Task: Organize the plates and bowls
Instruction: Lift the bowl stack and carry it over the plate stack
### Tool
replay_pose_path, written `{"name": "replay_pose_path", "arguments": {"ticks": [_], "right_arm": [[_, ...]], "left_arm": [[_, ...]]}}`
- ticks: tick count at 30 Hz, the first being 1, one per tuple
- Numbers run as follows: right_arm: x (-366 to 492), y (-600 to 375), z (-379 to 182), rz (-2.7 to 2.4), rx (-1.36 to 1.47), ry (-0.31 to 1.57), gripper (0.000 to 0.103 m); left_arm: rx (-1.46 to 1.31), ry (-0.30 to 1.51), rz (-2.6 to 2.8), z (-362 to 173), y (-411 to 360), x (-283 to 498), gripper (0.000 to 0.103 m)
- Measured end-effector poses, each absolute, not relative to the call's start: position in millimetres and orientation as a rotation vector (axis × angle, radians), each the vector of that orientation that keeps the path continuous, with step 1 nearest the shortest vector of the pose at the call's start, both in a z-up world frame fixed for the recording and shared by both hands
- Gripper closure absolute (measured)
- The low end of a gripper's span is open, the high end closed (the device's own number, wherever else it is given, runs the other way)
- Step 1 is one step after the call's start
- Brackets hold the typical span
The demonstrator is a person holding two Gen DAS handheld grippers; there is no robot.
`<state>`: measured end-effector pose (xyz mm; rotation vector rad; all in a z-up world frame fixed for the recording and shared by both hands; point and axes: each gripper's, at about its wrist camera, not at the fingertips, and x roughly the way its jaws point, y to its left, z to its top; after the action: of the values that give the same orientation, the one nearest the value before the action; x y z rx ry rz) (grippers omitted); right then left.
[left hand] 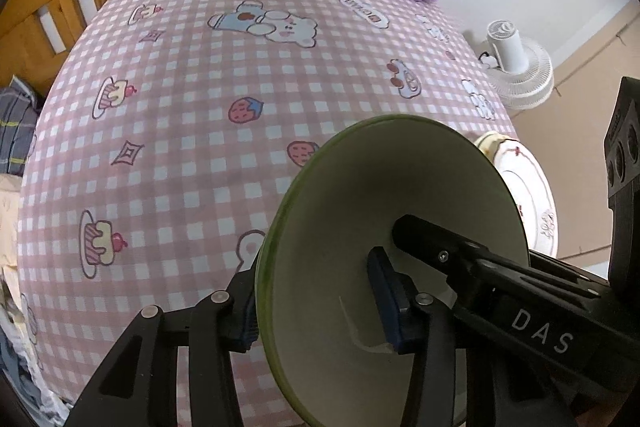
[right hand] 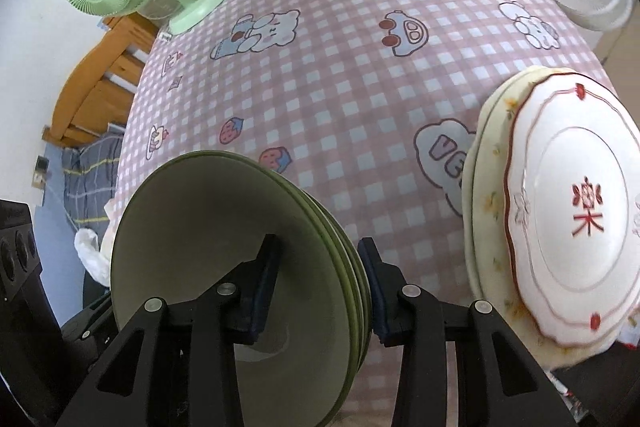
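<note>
Both-handed: left gripper [left hand: 316, 297] and right gripper [right hand: 318, 285] clamp the green bowls [right hand: 248, 255], lower centre. White plate [right hand: 576, 211] sits right, on the checked cloth [right hand: 340, 75].

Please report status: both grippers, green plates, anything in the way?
Left hand-held gripper and right hand-held gripper both shut on the green plates. White plates close at right. Cloth ahead bare.

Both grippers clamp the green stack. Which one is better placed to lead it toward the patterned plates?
Right, probably. The right gripper grips the green stack on the rim facing the patterned plates, which lie just beside it; the left gripper holds the far rim.
</note>
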<state>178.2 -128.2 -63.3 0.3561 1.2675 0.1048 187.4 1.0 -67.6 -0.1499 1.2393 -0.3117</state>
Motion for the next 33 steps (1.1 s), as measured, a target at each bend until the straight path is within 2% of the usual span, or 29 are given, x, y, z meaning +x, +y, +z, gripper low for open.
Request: {"name": "replay_pose_path", "arguments": {"ticks": [12, 33], "right_arm": [[167.4, -133.1, -18.3, 0.075, 0.362, 1.173, 0.06], [164.2, -211.3, 10.4, 0.216, 0.276, 1.162, 0.06]], "left_arm": [[-0.117, 1.16, -0.349, -28.4, -5.8, 183.3, 0.057], [-0.195, 1.089, -0.216, -5.9, -82.7, 164.2, 0.057]]}}
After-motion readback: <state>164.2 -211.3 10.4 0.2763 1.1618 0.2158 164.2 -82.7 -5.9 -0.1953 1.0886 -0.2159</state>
